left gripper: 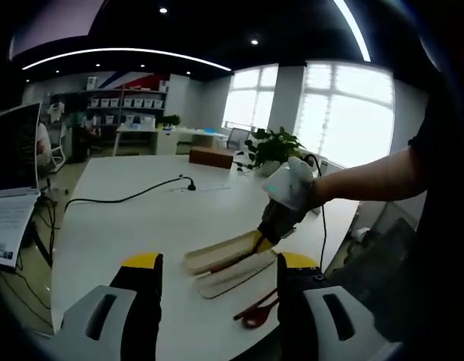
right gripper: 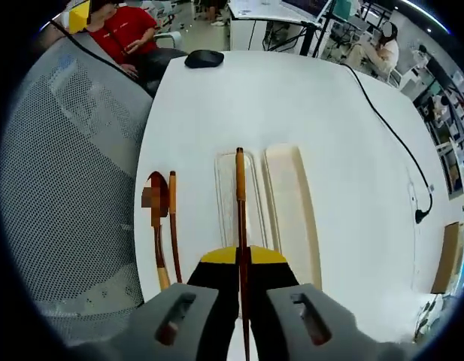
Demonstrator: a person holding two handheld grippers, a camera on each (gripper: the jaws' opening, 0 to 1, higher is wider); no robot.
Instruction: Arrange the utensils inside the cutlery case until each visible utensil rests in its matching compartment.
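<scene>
Brown chopstick (right gripper: 240, 203), cream case (right gripper: 292, 203), white table (right gripper: 322, 98)

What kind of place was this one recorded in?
Most likely an open-plan office. The work happens on a long white table with a potted plant at its far end, shelving with storage boxes stands along the back wall, and a mesh office chair sits beside the table.

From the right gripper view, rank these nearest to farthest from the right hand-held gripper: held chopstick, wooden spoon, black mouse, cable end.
1. Chopstick, pinched in the right hand-held gripper, over the case tray.
2. Wooden spoon, on the table to the left of the case.
3. Cable end at far right and black mouse at the table's far end: too close to call.
</scene>
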